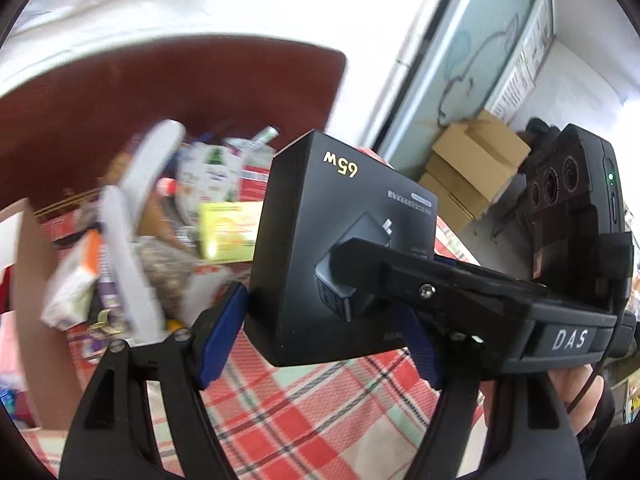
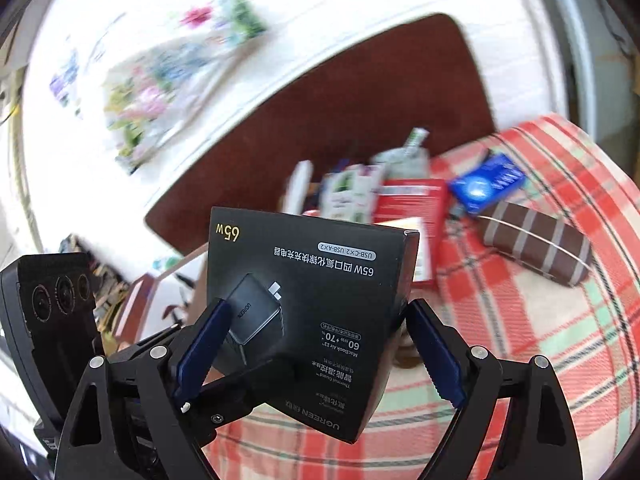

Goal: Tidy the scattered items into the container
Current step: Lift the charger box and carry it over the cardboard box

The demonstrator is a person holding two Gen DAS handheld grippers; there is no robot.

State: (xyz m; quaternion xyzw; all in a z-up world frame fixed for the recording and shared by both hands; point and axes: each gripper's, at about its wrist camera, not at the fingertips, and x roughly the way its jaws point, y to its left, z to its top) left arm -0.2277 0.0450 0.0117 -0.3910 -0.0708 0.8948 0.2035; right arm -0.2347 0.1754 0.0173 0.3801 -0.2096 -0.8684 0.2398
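A black charger box marked 65W [image 1: 320,216] hangs in the air above the plaid cloth, held from two sides. My left gripper [image 1: 322,314] is shut on it, blue pads pressed to its left and right edges. One black finger [image 1: 400,276] of my right gripper lies across the box's printed face. In the right wrist view the same box [image 2: 320,280] sits between the blue pads of my right gripper [image 2: 316,310], which is shut on it. A left gripper finger [image 2: 256,384] reaches under the box from the left.
Loose items lie on the red plaid cloth [image 2: 520,340]: a red box [image 2: 412,204], a blue packet [image 2: 486,184], a brown striped case [image 2: 536,244]. Blurred white soles [image 1: 132,216] and packets pile by a cardboard wall [image 1: 24,280]. A dark red board [image 1: 180,88] stands behind.
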